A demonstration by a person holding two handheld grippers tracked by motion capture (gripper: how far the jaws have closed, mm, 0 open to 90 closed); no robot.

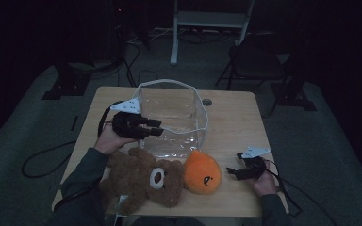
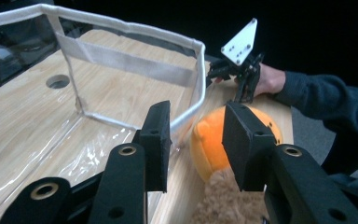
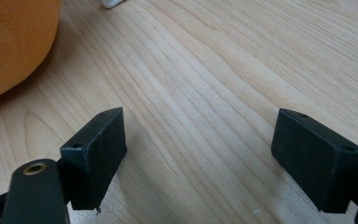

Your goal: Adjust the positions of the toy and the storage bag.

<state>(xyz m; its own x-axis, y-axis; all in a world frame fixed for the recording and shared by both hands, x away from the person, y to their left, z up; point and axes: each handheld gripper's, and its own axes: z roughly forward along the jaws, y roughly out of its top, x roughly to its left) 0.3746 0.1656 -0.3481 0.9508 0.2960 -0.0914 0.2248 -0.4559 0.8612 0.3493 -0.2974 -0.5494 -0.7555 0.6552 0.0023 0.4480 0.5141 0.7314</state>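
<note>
A clear plastic bag with a white rim stands open on the middle of the wooden table. My left gripper hovers at the bag's near left side and points right. Its jaws are open; the bag's rim corner shows beyond the gap with no pad pressing on it. A brown teddy bear lies at the front edge, with an orange plush beside it. To the right of the orange plush, my right gripper rests low over bare wood, jaws wide open and empty.
A round cable hole sits in the table behind the bag. Beyond the table stand a white desk frame and a dark folding chair. Cables trail over the carpet on the left.
</note>
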